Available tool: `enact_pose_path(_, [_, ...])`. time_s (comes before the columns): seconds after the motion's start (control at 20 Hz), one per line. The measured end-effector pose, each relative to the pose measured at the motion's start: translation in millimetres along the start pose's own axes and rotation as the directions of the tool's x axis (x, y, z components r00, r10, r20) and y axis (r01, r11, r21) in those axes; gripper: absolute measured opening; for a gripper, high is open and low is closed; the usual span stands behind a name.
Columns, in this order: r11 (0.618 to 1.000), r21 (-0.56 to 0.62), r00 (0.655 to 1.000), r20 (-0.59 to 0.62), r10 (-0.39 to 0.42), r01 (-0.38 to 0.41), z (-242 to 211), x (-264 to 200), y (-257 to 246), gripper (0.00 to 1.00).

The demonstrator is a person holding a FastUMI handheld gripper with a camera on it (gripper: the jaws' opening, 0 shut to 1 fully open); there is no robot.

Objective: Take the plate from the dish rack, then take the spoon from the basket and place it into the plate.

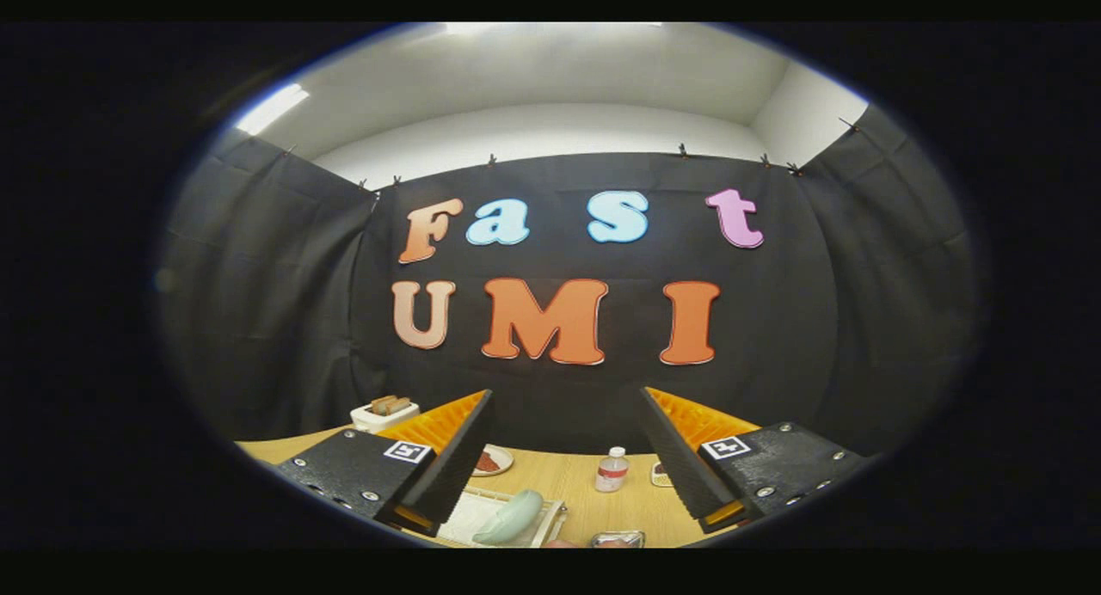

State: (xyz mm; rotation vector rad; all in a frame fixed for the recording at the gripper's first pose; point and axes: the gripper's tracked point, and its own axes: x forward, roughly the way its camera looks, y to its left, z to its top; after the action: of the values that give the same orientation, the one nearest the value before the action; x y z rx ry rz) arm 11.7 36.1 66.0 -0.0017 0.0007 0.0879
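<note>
Pale green plate (509, 518) standing in the white dish rack (469, 509), low between the fingers, toward seven o'clock of the table (568, 483). Gripper (563, 423) held high and level, jaws spread wide, holding nothing. Basket and spoon not clearly made out; something shiny (618, 539) at six o'clock. Small bottle (612, 469) at twelve o'clock from it, toaster (384, 414) far at ten. Best done by tipping down, centring the plate's rim between the fingers, closing firmly, lifting straight up.
</note>
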Motion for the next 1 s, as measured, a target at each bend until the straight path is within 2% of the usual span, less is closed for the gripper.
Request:
enact_pose_path(0.4, [0.998, -0.004, 0.99, -0.127, 0.056, -0.057, -13.2, 13.7, 11.2, 0.98])
enact_pose_path(0.5, [0.998, -0.004, 0.98, -0.192, 0.054, -0.056, -26.2, 16.3, 10.1, 0.98])
enact_pose_path(0.65, [0.999, 0.015, 0.955, -0.293, 0.051, -0.049, -47.1, 19.8, 9.6, 0.99])
enact_pose_path(0.85, [0.996, 0.065, 0.902, -0.425, 0.077, -0.055, -79.5, 23.0, 13.4, 0.98])
enact_pose_path(1.0, [0.994, 0.086, 0.871, -0.482, 0.098, -0.064, -95.4, 26.2, 19.4, 0.96])
